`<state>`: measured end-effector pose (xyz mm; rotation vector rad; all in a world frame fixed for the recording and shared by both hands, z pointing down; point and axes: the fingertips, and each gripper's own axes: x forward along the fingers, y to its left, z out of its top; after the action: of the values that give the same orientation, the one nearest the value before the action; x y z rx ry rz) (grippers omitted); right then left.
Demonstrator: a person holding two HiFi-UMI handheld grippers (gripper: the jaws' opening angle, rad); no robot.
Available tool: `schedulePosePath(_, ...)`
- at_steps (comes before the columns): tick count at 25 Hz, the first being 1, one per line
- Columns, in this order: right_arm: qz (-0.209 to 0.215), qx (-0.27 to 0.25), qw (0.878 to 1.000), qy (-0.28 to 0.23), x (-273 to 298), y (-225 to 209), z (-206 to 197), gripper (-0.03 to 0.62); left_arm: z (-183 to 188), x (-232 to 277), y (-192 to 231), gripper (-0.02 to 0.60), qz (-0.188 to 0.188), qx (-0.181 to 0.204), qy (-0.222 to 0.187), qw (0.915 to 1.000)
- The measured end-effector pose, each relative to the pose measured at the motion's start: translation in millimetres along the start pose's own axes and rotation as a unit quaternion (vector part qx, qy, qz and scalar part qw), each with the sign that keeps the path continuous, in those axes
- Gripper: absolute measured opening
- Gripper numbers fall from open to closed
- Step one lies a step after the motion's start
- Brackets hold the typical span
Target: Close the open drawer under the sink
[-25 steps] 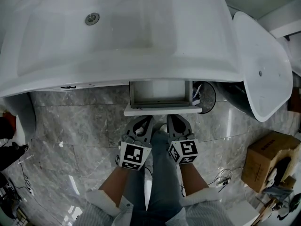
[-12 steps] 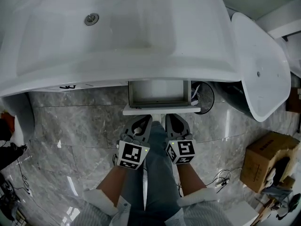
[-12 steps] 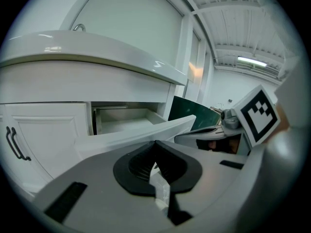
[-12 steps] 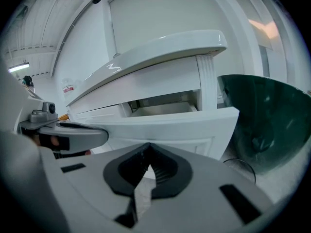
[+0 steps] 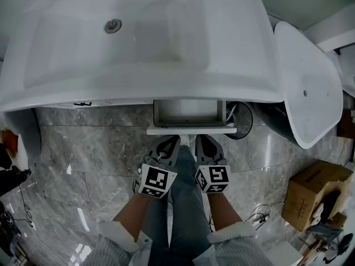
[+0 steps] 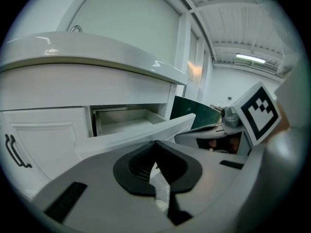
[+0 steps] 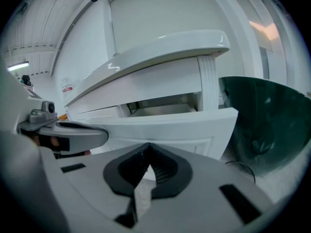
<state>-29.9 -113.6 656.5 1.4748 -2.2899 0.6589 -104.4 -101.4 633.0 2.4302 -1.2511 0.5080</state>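
A white drawer [image 5: 190, 115] stands pulled out under the wide white sink [image 5: 138, 37], its inside bare. Its front panel [image 5: 191, 129] faces me; it also shows in the left gripper view [image 6: 141, 132] and the right gripper view [image 7: 170, 127]. My left gripper [image 5: 171, 142] and right gripper [image 5: 201, 141] are side by side just short of that panel, both pointing at it. I cannot tell whether either touches it. Each is shut with nothing between its jaws, the left gripper's tips [image 6: 155, 142] and the right gripper's tips [image 7: 148, 147] meeting.
A dark round bin [image 5: 241, 119] stands right of the drawer, close to the right gripper [image 7: 265, 125]. A cabinet door with a black handle [image 6: 11, 149] lies left of the drawer. A white tub [image 5: 308, 82], a cardboard box [image 5: 310, 195] and floor cables [image 5: 259, 218] are at the right.
Both grippers stay side by side in front of the drawer panel, still shut. The drawer stands open by about the same amount. Only the head view has shifted slightly.
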Motion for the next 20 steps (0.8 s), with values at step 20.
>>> schedulePosePath(20,0.008,-0.009,1.000,-0.007,30.8,-7.0,19.9,0.009,14.3,27.4,23.6,0.015,0.008,0.013,0.002,0.9999)
